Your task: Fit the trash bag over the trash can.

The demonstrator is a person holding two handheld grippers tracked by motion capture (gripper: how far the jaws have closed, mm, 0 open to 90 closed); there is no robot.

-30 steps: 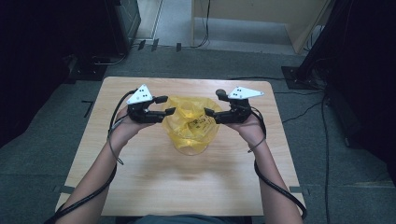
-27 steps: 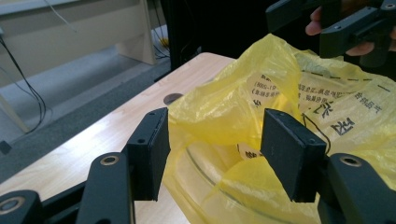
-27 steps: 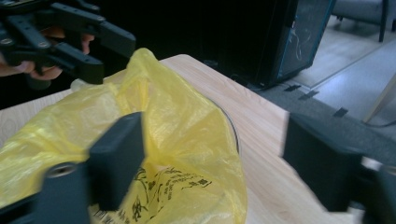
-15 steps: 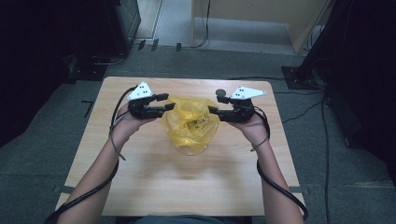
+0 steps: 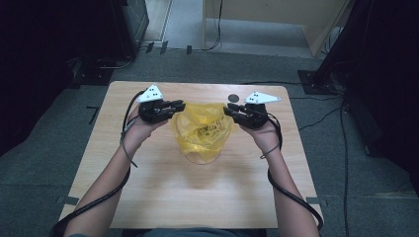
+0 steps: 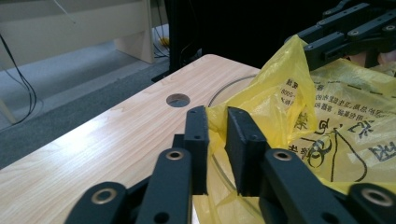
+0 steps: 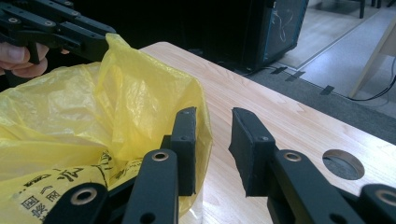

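Note:
A yellow plastic bag [image 5: 202, 126] with black print lines a clear round container [image 5: 200, 157] at the table's middle. My left gripper [image 5: 181, 106] is at the bag's left rim. In the left gripper view its jaws have just been closing, and a narrow gap remains around a fold of the bag [image 6: 217, 123]. My right gripper [image 5: 228, 109] is at the right rim. Its jaws have also been closing but stand wider apart. The bag's edge [image 7: 203, 135] lies against the left pad [image 7: 184, 140], with bare table in the gap.
The wooden table [image 5: 197, 207] has a round cable hole [image 5: 233, 98] behind the bag. Dark equipment and cables stand on the grey floor around it. The person's forearms come in from the bottom, with a cable trailing along each.
Both grippers' jaws have narrowed at the bag's rim. The hands have stayed almost where they were, and the bag's top looks pulled slightly more open.

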